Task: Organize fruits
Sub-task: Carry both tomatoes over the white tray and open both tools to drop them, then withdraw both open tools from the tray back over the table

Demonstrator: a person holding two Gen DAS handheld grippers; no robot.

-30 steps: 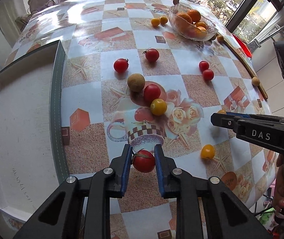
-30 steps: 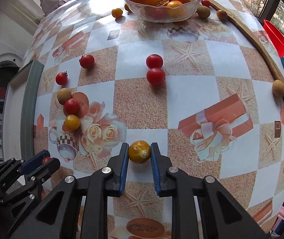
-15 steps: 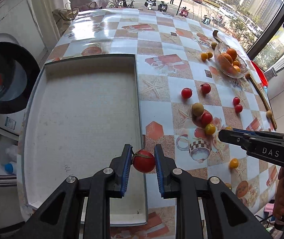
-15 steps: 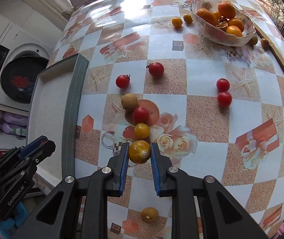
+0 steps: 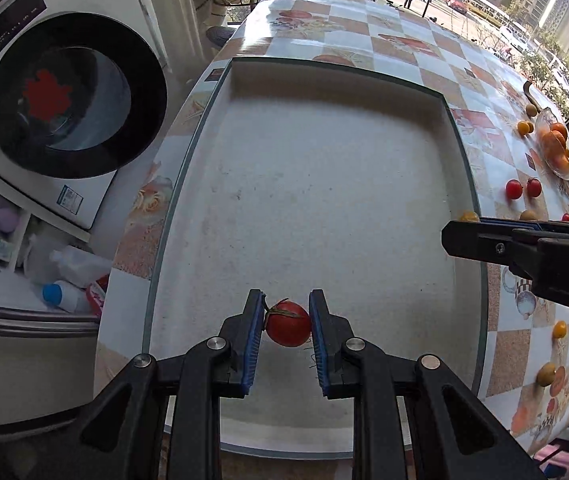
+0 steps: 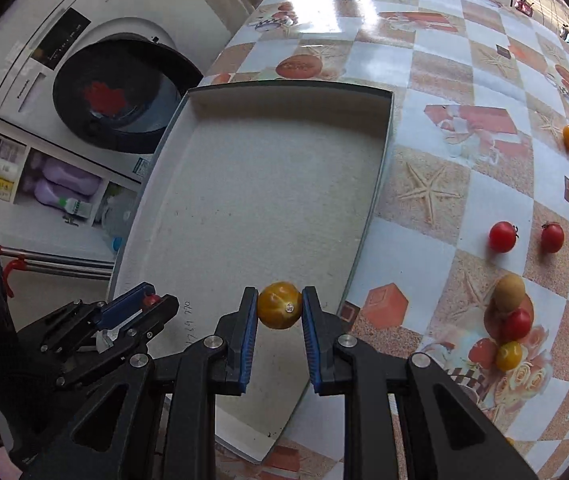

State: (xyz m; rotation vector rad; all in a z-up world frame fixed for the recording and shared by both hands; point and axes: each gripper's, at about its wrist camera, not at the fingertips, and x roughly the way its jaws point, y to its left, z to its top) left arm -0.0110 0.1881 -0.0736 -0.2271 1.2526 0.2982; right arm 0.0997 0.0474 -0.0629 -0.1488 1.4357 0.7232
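My left gripper (image 5: pixel 286 322) is shut on a red tomato (image 5: pixel 288 329) and holds it over the near part of the white tray (image 5: pixel 316 184). My right gripper (image 6: pixel 278 312) is shut on a yellow tomato (image 6: pixel 279 310) and holds it over the tray's (image 6: pixel 260 184) near right edge. The right gripper also shows in the left wrist view (image 5: pixel 460 224) at the tray's right rim. The left gripper shows in the right wrist view (image 6: pixel 144 304) at lower left, with the red tomato (image 6: pixel 150 300) barely visible between its fingers.
Several red and yellow tomatoes (image 6: pixel 502 237) and a brown fruit (image 6: pixel 509 298) lie on the patterned tablecloth (image 6: pixel 444 168) right of the tray. A glass bowl of oranges (image 5: pixel 556 146) stands far right. A washing machine (image 5: pixel 64 92) and bottles (image 5: pixel 68 296) are beyond the table's left edge.
Both grippers have moved left from the tablecloth to over the white tray, each still holding its tomato.
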